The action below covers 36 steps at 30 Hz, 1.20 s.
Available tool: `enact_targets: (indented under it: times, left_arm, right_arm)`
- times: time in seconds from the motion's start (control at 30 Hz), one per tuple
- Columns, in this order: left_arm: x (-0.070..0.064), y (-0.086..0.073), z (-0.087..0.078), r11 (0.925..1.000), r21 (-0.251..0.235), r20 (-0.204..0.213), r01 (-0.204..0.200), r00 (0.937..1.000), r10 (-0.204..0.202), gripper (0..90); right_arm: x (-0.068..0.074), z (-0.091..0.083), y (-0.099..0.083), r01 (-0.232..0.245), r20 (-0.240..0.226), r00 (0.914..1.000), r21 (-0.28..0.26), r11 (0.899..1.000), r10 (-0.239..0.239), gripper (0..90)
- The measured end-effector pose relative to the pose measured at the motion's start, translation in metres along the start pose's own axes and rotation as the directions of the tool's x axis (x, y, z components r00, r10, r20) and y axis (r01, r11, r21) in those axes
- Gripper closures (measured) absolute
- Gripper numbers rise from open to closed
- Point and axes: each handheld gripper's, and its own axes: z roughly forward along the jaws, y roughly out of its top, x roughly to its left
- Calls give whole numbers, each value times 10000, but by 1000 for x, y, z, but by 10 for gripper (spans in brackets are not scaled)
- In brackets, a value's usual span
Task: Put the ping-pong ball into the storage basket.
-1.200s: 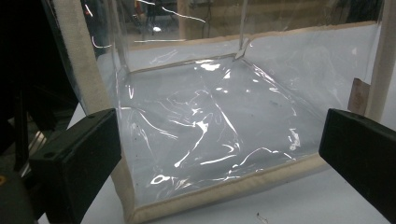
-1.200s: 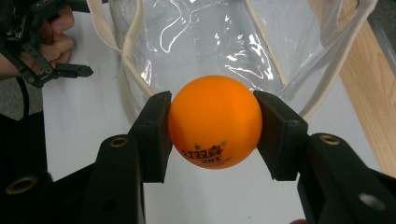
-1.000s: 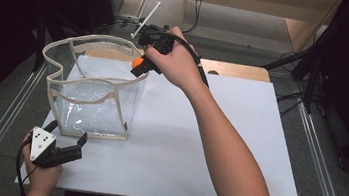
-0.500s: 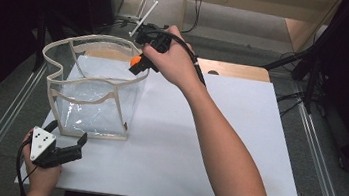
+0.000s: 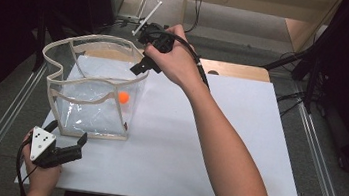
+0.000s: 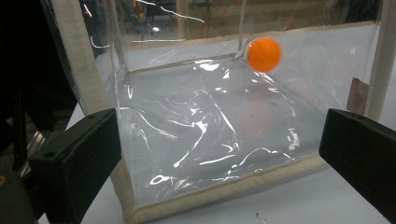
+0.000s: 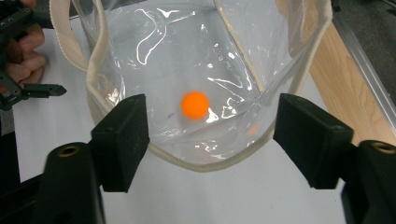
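I see the orange ball [image 5: 123,97] inside the clear bag [image 5: 92,99] mid-left of frame, both the right gripper [image 5: 141,67] and left gripper [image 5: 67,151] with jaws released and empty, so a bounce could tip the floppy bag on the worktop [image 5: 236,151].

orange ball [image 5: 123,97] in clear bag [image 5: 90,99] with cream trim; white table [image 5: 236,151].

Ball [image 5: 123,97] inside bag [image 5: 64,99] (left on table [image 5: 236,151]).
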Motion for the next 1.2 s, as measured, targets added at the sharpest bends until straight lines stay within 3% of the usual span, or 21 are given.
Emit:
enact_targets:
  times: [0.3, 0.37, 0.5, 1.2]
  left_arm:
    - [-1, 0, 0, 10000, 12, -20, -28, 10000, 28, 0]
    - [-1, 0, 0, 10000, 14, -20, -17, 10000, 18, 0]
    - [-1, 0, 0, 10000, 19, -31, -52, 10000, 52, 0]
    - [-2, 0, 1, 10000, -15, -36, -14, 10000, 14, 0]
  right_arm:
    - [3, -7, -19, -174, 60, 9998, -242, 9996, 176, 67]
    - [3, -8, -24, -256, 72, 9996, -226, 9994, 257, 0]
    - [5, -9, -33, -438, 426, 9981, -226, 9988, 447, 0]
    - [15, 3, -73, -430, 243, 9987, -505, 9978, 443, 0]
